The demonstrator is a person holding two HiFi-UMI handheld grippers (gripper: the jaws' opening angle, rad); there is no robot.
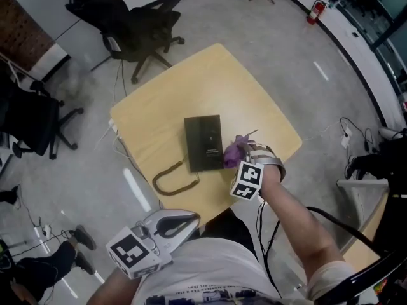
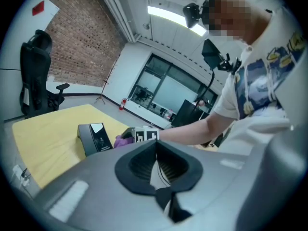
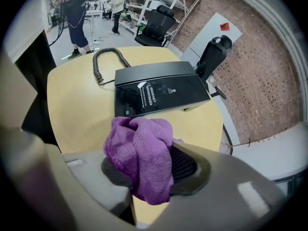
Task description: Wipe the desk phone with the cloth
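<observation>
Right hand-held gripper (image 3: 155,176): clamped on the purple cloth (image 3: 141,148), right at the desk phone's (image 1: 203,142) right edge.
Left hand-held gripper (image 2: 157,181): jaws together, nothing between them, off the worktop (image 1: 159,116) near the person's body.
Desk phone: flat, mid-worktop.

The pale wooden desk top (image 1: 216,81) lies bare from 12 to 3 o'clock of the flat black desk phone (image 1: 203,142); a dark coiled cord (image 1: 170,178) loops at its 7 o'clock, and the right gripper (image 1: 240,152), clamped on a purple cloth (image 1: 230,154), crowds its 4 o'clock edge.
</observation>
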